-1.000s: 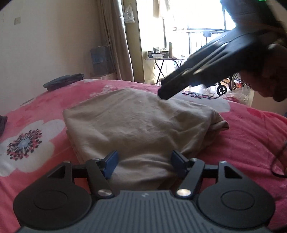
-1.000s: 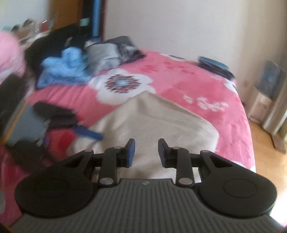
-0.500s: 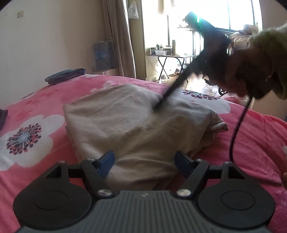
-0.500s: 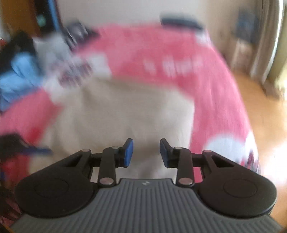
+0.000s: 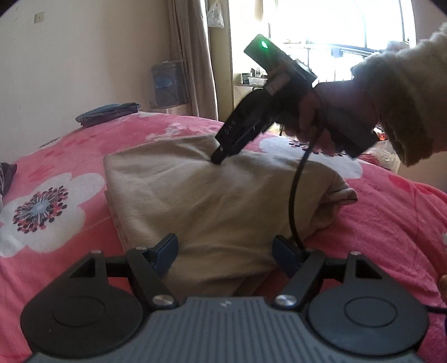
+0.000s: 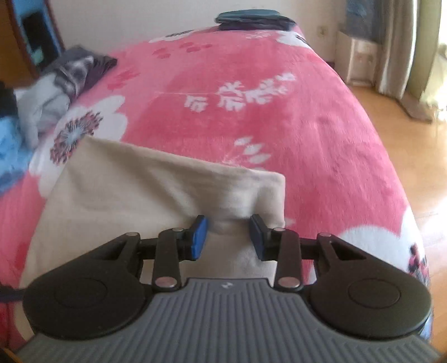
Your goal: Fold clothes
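A folded beige garment (image 5: 201, 201) lies on the pink flowered bedspread (image 5: 56, 173). My left gripper (image 5: 225, 251) is open, its blue pads either side of the garment's near edge, low over it. My right gripper (image 6: 227, 236) is open with its pads pressed down on the beige garment (image 6: 134, 190) near its far right corner; a ridge of cloth rises between the pads. In the left wrist view the right gripper's tips (image 5: 219, 159) touch the far part of the garment, held by a hand in a cream sleeve.
A dark folded item (image 6: 251, 18) lies at the bed's far end. A pile of grey, dark and blue clothes (image 6: 50, 83) sits at the left. The bed edge and wooden floor (image 6: 405, 145) are to the right. A window and curtain (image 5: 195, 55) stand behind.
My right gripper swung round and came down onto the garment's far corner, its jaws a little wider. My left gripper opened slightly wider and stayed at the near edge.
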The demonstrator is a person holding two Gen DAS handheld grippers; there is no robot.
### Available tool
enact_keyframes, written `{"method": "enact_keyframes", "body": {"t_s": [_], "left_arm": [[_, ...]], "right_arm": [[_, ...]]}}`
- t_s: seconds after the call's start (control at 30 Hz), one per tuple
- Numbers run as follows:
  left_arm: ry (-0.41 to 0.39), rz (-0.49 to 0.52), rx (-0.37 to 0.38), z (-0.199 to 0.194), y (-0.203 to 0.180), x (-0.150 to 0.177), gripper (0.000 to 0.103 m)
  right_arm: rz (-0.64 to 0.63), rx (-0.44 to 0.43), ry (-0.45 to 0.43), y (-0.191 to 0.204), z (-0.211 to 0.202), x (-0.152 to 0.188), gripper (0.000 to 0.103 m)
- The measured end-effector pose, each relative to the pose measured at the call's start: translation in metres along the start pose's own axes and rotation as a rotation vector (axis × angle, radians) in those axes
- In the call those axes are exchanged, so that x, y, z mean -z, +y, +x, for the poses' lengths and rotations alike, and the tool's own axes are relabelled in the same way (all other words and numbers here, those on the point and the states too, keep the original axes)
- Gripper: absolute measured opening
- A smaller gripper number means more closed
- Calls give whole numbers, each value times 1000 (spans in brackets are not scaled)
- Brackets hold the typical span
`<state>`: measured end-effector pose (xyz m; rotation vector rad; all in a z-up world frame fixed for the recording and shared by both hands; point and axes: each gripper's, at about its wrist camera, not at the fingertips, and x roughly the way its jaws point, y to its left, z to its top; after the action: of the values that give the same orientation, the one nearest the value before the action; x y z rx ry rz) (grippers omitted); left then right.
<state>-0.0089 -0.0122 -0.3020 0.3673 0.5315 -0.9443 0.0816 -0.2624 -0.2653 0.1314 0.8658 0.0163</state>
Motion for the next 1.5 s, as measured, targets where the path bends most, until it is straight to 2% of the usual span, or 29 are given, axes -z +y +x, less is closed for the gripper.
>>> {"method": "enact_keyframes", "body": {"t_s": [0.1, 0.17, 0.27, 0.4, 0.47, 0.57, 0.63, 0.7, 0.83, 0.93, 1.13, 1.3, 1.37, 1.5], "left_arm": [[-3, 3, -6, -1, -1, 1, 76], [-2, -1, -11, -1, -2, 1, 76], [3, -10, -13, 0, -2, 0, 76], [8, -30, -9, -2, -1, 0, 76], [11, -34, -12, -3, -2, 0, 76], [17, -43, -19, -4, -3, -1, 76], [18, -42, -25, -4, -4, -1, 76], [18, -32, -38, -3, -6, 1, 76], [17, -62, -28, -5, -3, 1, 76], [11, -56, -34, -5, -6, 2, 76], [14, -41, -27, -6, -5, 3, 76], [10, -39, -24, -6, -4, 4, 76], [9, -46, -24, -6, -4, 3, 76], [8, -30, -11, -6, -2, 4, 76]], "right_arm": [[-57, 12, -54, 11, -12, -11, 32], [-27, 24, -94, 10, -16, -15, 33], [27, 21, 0, -3, 19, -6, 34], [-13, 45, -3, 11, 9, -20, 35], [-36, -33, -46, 24, -6, -24, 35], [-117, -209, -42, 61, -9, -31, 33], [-189, -279, -31, 87, 1, -31, 33], [-223, -304, 6, 101, 24, -30, 34], [-220, -307, 35, 105, 54, -26, 35], [-195, -336, -16, 106, 33, -35, 35], [-205, -301, 7, 114, 61, -26, 34], [-189, -318, -3, 105, 20, -33, 32], [-196, -342, 9, 98, -6, -31, 32], [-231, -327, -8, 75, -54, -18, 32]]}}
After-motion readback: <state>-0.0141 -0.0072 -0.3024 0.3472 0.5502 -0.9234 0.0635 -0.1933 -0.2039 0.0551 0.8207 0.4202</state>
